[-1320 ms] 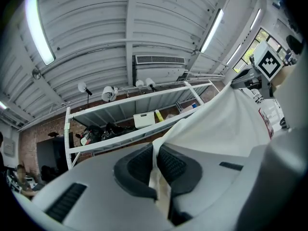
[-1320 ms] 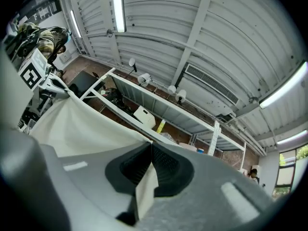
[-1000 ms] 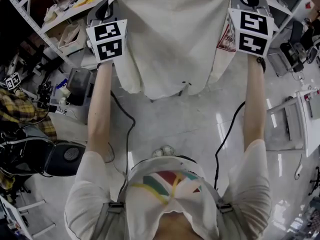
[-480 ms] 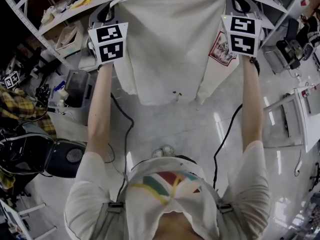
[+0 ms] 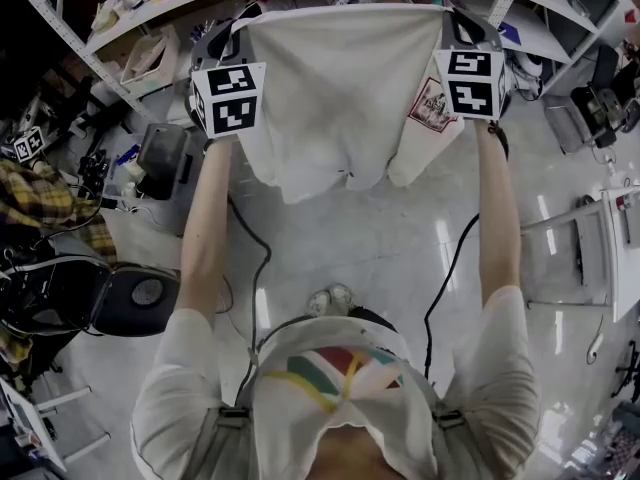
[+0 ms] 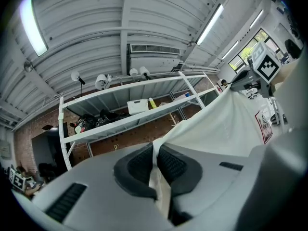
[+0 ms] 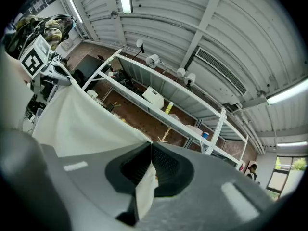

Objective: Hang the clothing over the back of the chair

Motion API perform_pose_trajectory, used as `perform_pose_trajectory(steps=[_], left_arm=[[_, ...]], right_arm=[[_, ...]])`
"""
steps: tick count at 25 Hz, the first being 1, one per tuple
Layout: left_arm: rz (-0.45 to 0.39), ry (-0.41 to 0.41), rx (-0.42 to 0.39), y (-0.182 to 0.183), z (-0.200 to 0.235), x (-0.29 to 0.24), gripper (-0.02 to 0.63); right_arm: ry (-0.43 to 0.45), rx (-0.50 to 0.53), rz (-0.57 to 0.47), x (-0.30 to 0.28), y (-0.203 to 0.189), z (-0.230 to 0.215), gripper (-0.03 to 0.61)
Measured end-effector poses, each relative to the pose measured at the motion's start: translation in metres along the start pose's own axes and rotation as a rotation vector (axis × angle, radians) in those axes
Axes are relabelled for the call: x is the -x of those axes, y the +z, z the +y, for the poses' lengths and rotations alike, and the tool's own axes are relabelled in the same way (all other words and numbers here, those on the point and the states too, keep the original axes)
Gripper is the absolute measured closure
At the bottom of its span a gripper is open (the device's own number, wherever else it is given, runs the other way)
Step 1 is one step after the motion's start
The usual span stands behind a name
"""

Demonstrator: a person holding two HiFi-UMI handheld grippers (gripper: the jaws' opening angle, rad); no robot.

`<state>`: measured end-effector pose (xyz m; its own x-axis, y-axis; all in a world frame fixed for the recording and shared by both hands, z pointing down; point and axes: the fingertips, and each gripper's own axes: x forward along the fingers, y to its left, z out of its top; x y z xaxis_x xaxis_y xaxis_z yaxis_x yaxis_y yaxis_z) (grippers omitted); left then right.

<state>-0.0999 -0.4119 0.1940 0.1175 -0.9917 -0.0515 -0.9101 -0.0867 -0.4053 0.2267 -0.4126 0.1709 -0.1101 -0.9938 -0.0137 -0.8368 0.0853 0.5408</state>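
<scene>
The shirt [image 5: 340,88] is soft, matt cream cloth, the floor [image 5: 370,248] smooth and glossy, and the shelf [image 6: 116,125] white-painted metal.

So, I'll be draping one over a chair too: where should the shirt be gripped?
Pinch the shirt at the two ends of its top edge, as the left gripper and right gripper do, each from its own side: it hangs flat and spread wide.

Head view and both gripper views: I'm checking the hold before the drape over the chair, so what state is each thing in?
cream garment: spread flat, hanging off the floor from its top edge between both tongs.
left tongs: shut on the garment's edge.
right tongs: shut on the garment's edge.
</scene>
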Motion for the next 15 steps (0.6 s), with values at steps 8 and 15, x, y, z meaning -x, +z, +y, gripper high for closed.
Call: perform_pose_trajectory(steps=[8, 15], left_arm=[[0.077, -0.036, 0.004, -0.053, -0.012, -0.014, 0.598], [0.117, -0.061, 0.010, -0.083, -0.030, -0.017, 0.598]], right_arm=[[0.052, 0.009, 0.063, -0.027, -0.039, 0.033, 0.569], [0.084, 0.021, 0.109, -0.033, -0.069, 0.045, 0.569]])
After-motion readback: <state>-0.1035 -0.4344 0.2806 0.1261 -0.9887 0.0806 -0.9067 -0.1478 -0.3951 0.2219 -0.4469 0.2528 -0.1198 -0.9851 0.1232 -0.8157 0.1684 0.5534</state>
